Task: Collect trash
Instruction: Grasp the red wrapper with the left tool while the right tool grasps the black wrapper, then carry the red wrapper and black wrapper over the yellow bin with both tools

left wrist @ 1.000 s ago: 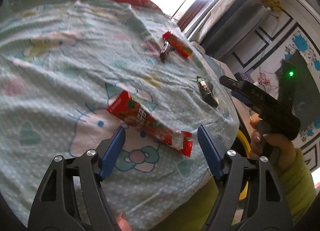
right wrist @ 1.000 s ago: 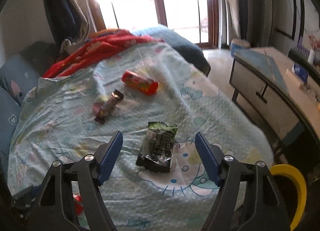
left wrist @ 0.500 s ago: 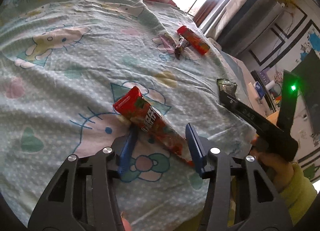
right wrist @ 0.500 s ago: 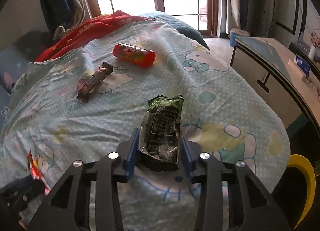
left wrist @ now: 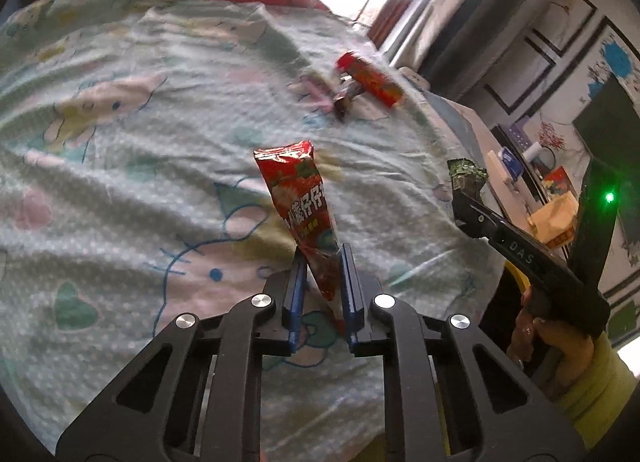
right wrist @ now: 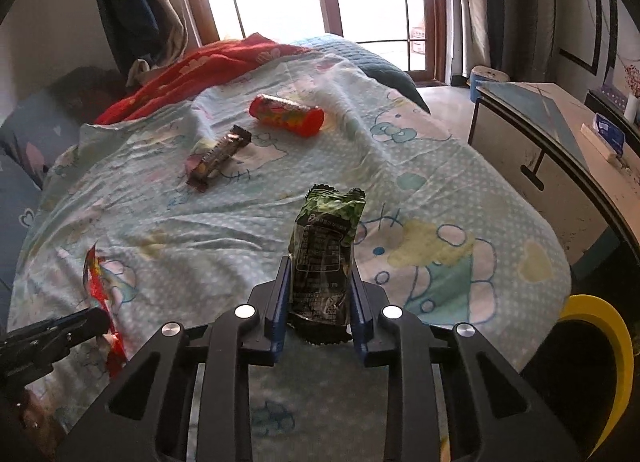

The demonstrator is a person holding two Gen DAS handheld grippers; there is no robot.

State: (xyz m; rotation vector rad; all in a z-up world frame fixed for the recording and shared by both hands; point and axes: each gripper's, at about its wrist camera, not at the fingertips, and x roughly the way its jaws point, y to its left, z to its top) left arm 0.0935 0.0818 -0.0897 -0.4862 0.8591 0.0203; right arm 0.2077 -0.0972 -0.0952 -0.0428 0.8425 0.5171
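Note:
My left gripper (left wrist: 322,264) is closing on the lower end of a long red snack wrapper (left wrist: 299,198), whose top stands up off the bed sheet (left wrist: 120,142). Its blue pads press the wrapper from both sides. My right gripper (right wrist: 318,276) is closing on a dark green snack packet (right wrist: 326,238), gripped at its sides and tilted upright. Farther back on the bed lie a red tube-shaped can (right wrist: 287,115) and a brown candy-bar wrapper (right wrist: 218,156). The right gripper with its green packet (left wrist: 466,176) also shows in the left wrist view.
A red blanket (right wrist: 208,70) is bunched at the bed's far end by the window. A yellow bin rim (right wrist: 600,326) stands beside the bed at lower right. A desk (right wrist: 540,134) with small items runs along the right wall. A person's hand in a yellow-green sleeve (left wrist: 588,370) holds the right gripper.
Both grippers have gone from wide open to closed on their wrappers. The red wrapper swung from lying flat to standing up. The green packet lifted upright between the right jaws.

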